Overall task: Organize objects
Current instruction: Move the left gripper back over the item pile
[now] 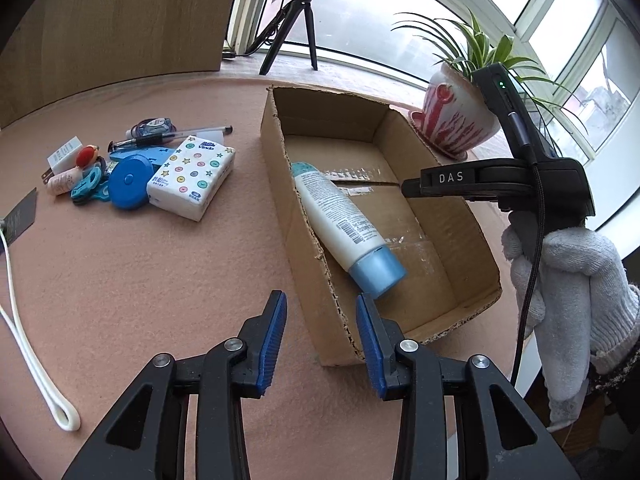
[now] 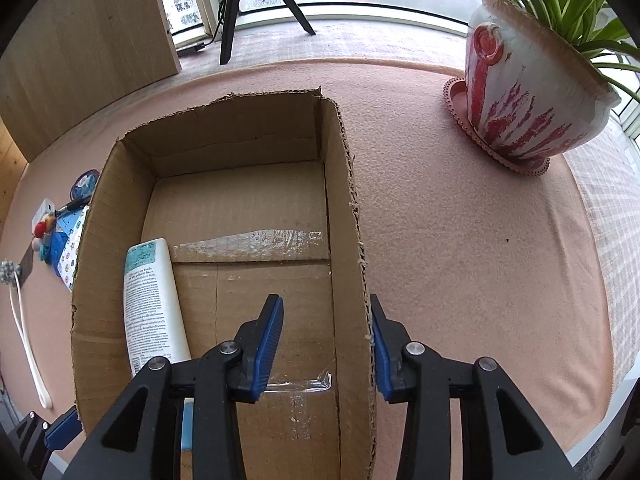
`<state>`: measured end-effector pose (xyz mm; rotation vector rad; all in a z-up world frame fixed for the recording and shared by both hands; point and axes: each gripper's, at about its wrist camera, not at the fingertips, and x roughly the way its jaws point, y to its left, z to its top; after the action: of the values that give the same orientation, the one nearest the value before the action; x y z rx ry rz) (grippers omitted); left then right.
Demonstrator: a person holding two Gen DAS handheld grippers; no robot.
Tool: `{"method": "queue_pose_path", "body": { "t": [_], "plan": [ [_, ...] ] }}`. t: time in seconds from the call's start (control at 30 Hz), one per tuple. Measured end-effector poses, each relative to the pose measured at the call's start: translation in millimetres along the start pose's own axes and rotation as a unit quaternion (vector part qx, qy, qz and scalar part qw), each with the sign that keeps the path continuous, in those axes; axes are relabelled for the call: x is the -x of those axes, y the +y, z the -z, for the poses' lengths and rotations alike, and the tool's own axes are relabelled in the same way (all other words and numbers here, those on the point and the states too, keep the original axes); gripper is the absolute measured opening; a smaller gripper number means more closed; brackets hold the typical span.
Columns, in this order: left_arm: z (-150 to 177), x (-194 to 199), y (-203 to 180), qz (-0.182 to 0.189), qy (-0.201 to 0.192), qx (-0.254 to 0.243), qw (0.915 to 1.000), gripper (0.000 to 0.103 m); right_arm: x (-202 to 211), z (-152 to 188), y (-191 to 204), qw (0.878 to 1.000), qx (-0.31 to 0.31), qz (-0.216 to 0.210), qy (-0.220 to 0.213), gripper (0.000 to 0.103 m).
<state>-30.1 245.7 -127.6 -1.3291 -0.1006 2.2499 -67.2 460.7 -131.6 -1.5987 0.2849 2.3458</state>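
An open cardboard box (image 1: pixel 288 184) stands on the pink cloth. Inside it, a white bottle with a blue cap (image 1: pixel 340 216) leans against the left wall. My left gripper (image 1: pixel 320 298) hovers open over the box's near left corner, its pads touching nothing. My right gripper (image 2: pixel 324 300) is open and straddles the box's right wall (image 2: pixel 356 220): one pad is inside, the other just outside, and they do not squeeze it. The bottle (image 2: pixel 154 300) lies left of it. Left of the box sits a pile: tissue pack (image 1: pixel 192 176), blue tape measure (image 1: pixel 130 180), pens (image 1: pixel 176 134), white plug (image 1: pixel 64 154).
A red-and-white potted plant (image 2: pixel 532 92) on a saucer stands right of the box. A tripod (image 1: pixel 296 24) and a wooden board (image 1: pixel 120 12) are at the back. A white cord (image 1: pixel 28 344) lies at the far left. A white-gloved hand (image 1: pixel 568 288) holds the right gripper.
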Motion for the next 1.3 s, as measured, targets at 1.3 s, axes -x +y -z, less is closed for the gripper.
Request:
{"method": "queue_pose_path", "body": {
  "t": [1.3],
  "plan": [
    [-183,-41,284,-0.058,0.047,0.079,0.9941,0.050,-68,-133,253,0.996,0.001,-0.079,0.045,0.070]
  ]
}}
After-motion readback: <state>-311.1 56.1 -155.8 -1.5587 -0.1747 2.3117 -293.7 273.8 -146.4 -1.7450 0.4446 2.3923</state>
